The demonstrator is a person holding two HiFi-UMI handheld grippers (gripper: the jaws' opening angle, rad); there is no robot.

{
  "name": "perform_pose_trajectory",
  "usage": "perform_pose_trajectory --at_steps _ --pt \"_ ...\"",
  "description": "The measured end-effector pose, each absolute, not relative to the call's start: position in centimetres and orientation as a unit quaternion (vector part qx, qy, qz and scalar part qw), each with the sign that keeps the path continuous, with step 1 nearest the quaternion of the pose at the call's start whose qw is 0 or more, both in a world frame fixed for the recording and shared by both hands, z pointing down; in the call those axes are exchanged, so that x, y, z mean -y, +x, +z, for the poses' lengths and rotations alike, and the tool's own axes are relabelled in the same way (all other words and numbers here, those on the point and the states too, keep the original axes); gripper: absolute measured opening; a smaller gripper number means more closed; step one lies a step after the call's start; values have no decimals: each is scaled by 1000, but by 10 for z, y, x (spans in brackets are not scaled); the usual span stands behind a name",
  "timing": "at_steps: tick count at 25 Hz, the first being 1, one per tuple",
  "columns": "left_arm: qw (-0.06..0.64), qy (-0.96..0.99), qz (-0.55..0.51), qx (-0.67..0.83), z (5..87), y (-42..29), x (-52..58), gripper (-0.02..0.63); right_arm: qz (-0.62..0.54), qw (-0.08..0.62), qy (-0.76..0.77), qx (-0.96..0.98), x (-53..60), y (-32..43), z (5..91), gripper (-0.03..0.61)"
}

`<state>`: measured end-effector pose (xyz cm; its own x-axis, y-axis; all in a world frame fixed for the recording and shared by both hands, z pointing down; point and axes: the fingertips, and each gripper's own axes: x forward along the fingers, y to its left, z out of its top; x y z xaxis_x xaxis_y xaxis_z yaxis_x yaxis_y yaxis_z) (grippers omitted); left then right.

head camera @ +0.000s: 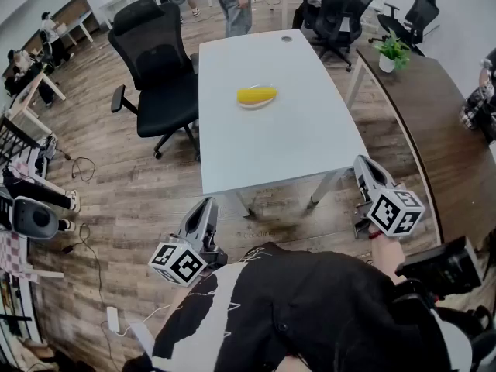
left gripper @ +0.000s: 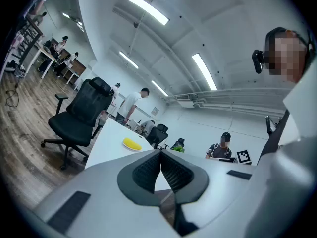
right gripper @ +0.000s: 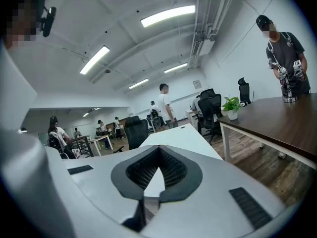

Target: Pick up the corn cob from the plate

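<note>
Corn cob: the corn cob [head camera: 256, 94] lies on a small plate [head camera: 249, 105] near the middle of the white table [head camera: 271, 157], well apart from both grippers.
Long axis: crosswise, roughly parallel to the table's near edge.
Left gripper: the left gripper [head camera: 208, 204] is off the near edge, by the near left corner; jaws together, nothing between them.
Right gripper: the right gripper [head camera: 362, 161] is off the near right corner; jaws together, nothing held.
Direction: the cob lies ahead, across the table from both.
Nearer hand: neither clearly; the left gripper view has the cob just left of its jaw line, the right gripper view does not show it.
Next move: probably open the jaws, then reach across the near edge.
</note>
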<state>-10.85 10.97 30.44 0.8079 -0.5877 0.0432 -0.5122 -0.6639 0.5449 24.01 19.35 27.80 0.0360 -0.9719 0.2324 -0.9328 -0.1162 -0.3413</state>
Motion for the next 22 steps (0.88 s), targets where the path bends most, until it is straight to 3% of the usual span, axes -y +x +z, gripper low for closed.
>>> perform_pose_trajectory --at_steps 22 --pt "277 903 -73 321 321 -161 -76 14 -229 51 -731 -640 -162 217 306 14"
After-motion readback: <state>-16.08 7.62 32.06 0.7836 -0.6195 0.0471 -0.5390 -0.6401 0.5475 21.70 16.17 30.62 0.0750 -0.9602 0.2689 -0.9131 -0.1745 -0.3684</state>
